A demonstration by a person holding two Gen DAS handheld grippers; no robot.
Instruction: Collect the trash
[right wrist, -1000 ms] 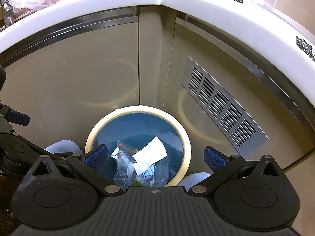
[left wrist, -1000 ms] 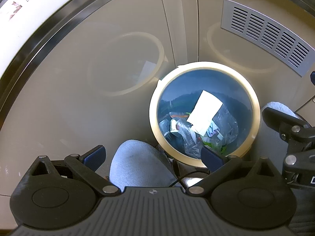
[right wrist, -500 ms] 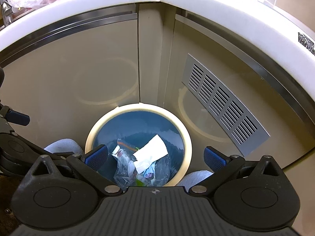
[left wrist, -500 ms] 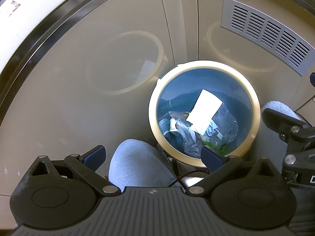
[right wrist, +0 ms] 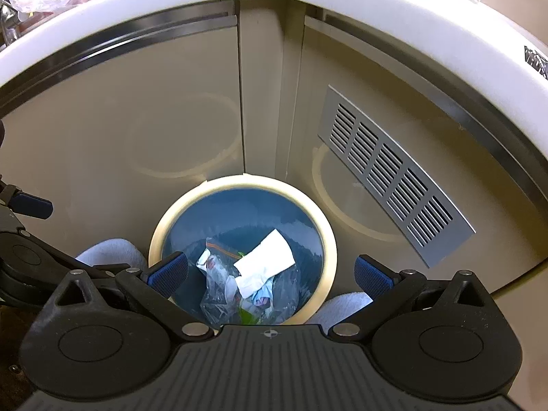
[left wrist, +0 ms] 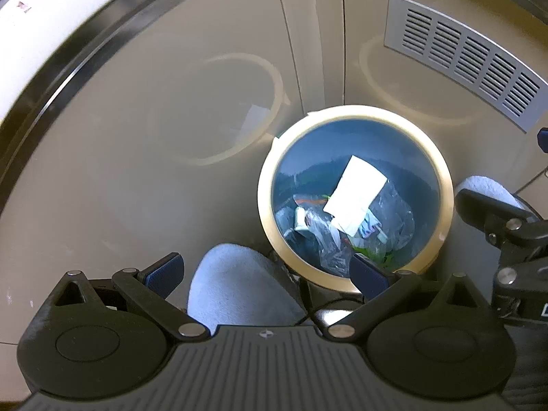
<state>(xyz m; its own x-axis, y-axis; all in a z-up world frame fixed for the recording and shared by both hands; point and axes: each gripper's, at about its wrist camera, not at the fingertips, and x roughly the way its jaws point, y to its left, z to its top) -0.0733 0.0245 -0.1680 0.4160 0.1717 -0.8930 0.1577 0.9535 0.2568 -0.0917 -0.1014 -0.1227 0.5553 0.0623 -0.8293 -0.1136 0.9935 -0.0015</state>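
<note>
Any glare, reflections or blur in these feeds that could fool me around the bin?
Left wrist: glossy cabinet panels mirror the bin as ghost rings; upper-left edge soft. Right wrist: same ghost rings, countertop overexposed, fisheye bends its edge. Both show the white paper sharply.

Trash bin [left wrist: 441, 185] on floor [left wrist: 534, 185]

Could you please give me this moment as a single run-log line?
left gripper: open, empty | right gripper: open, empty | bin: in cabinet corner | white paper: atop plastic bags inside
</note>
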